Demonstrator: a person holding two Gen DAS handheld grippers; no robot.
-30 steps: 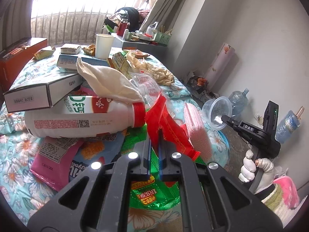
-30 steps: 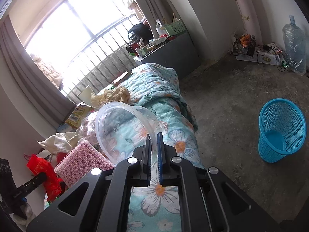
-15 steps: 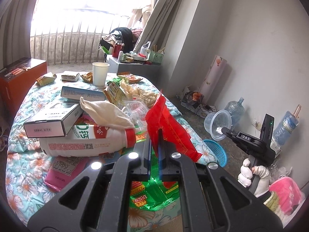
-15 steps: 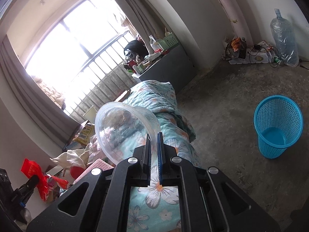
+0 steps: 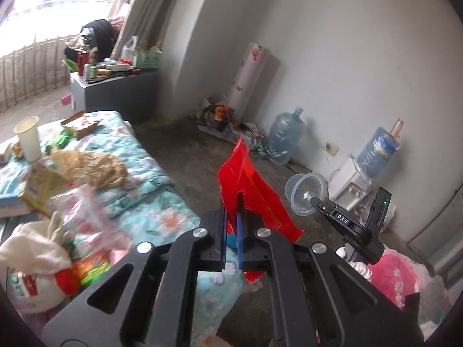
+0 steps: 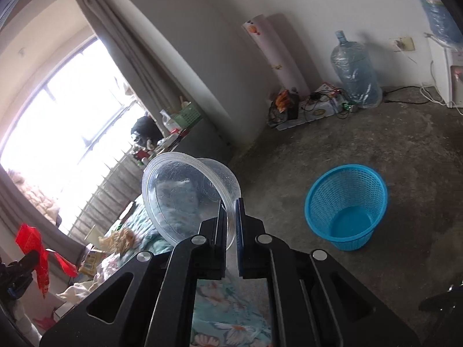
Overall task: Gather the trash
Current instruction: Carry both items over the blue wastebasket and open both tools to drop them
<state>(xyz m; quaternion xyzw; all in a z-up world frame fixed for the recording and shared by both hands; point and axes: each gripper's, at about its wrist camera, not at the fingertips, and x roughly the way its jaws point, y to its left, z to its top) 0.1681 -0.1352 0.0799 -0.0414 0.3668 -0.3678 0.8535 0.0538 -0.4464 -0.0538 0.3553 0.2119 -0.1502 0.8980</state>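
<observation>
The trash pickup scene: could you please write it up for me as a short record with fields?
left hand-held gripper: shut on red wrapper, held in the air
right hand-held gripper: shut on rim of clear plastic bowl, bowl tilted on its side
bin: blue basket upright on the concrete floor, looks empty
bed: floral cover, with white cup, crumpled brown paper and packets
wall side: water jug

Two grippers point(image 5: 231, 217) point(image 6: 231, 217), two water jugs point(image 5: 285, 137) point(image 5: 377, 151), one red wrapper point(image 5: 249, 185), one clear bowl point(image 6: 188, 193), one blue basket point(image 6: 345, 202), one paper cup point(image 5: 27, 138).
</observation>
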